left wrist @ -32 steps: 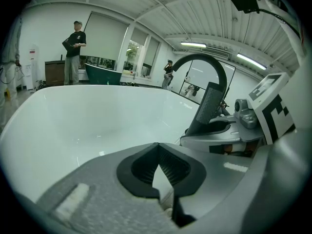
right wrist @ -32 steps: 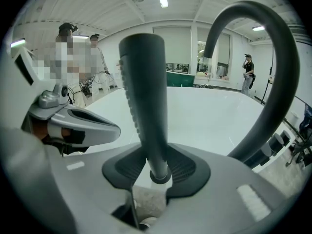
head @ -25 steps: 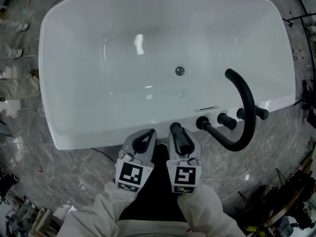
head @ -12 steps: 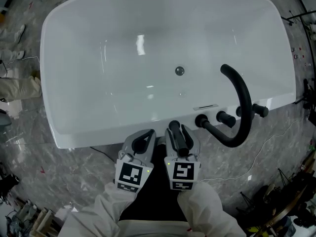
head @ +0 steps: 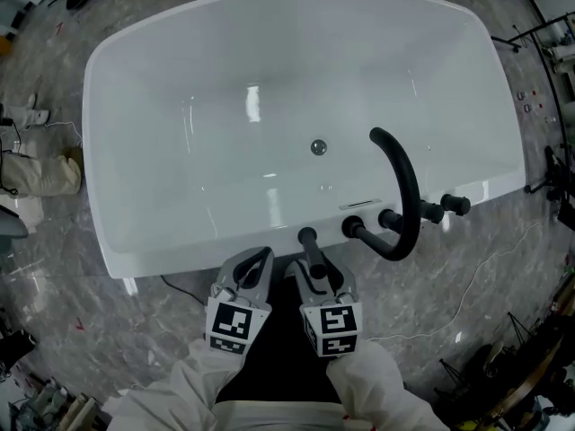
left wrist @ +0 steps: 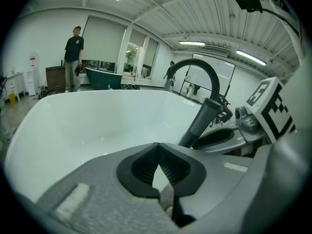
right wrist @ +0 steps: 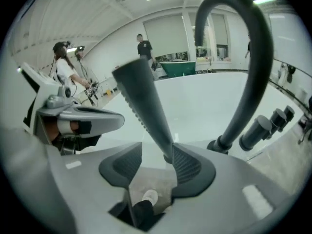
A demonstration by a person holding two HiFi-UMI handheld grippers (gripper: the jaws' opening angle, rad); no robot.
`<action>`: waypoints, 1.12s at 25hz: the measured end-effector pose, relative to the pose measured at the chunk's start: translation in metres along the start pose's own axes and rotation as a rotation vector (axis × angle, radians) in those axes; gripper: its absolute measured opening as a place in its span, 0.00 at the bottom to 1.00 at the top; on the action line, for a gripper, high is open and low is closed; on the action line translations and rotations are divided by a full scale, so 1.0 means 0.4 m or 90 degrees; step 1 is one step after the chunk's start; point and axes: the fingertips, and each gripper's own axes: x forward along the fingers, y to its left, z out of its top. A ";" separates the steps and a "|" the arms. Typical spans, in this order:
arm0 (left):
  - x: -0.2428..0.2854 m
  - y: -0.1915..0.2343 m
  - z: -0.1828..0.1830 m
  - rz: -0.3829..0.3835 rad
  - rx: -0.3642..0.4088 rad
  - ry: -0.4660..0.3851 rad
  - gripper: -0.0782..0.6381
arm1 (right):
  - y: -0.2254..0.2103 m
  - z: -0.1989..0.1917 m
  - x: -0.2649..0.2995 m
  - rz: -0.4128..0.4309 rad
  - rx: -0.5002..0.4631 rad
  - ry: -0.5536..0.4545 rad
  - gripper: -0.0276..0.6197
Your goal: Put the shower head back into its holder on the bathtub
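Shower head (head: pixel 308 239) stood upright on tub (head: pixel 171 257) rim, seemingly seated, handle between right gripper (head: pixel 318 275) fingers | those had just been opening, released | left gripper (head: pixel 255 268) clenched, empty, just beside

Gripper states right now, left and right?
Left gripper: closed, empty.
Right gripper: open; its jaws have just been opening, with the shower head between them, no longer clamped.

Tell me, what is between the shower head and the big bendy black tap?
Nothing but a bare strip of white bathtub rim. The head view shows it between the shower head and the foot of the tap, and the right gripper view shows the same.
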 end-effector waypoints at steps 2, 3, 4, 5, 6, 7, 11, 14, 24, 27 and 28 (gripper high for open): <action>-0.021 -0.006 0.014 0.001 0.003 0.002 0.11 | -0.007 0.012 -0.041 -0.005 0.022 -0.011 0.31; -0.033 -0.008 0.022 0.002 0.006 0.003 0.11 | -0.009 0.021 -0.060 -0.009 0.024 -0.015 0.29; -0.043 -0.011 0.033 0.004 0.010 0.004 0.11 | -0.011 0.031 -0.077 -0.013 0.023 -0.018 0.29; -0.052 -0.013 0.044 0.004 0.013 0.003 0.11 | -0.014 0.041 -0.092 -0.018 0.021 -0.021 0.26; -0.057 -0.015 0.056 0.003 0.017 0.002 0.11 | -0.018 0.053 -0.105 -0.024 0.018 -0.027 0.26; -0.060 -0.015 0.070 0.002 0.023 -0.001 0.11 | -0.023 0.068 -0.117 -0.030 0.015 -0.036 0.25; -0.088 -0.019 0.120 -0.008 0.042 -0.008 0.11 | -0.033 0.127 -0.175 -0.048 0.016 -0.068 0.22; -0.127 -0.023 0.161 -0.008 0.057 -0.010 0.11 | -0.037 0.173 -0.230 -0.062 0.023 -0.093 0.20; -0.232 -0.062 0.338 -0.016 0.108 -0.060 0.11 | -0.089 0.328 -0.413 -0.110 0.052 -0.205 0.09; -0.257 -0.084 0.382 -0.019 0.109 -0.075 0.11 | -0.103 0.367 -0.468 -0.117 0.052 -0.236 0.08; -0.262 -0.092 0.397 -0.021 0.111 -0.080 0.11 | -0.107 0.379 -0.482 -0.118 0.052 -0.244 0.08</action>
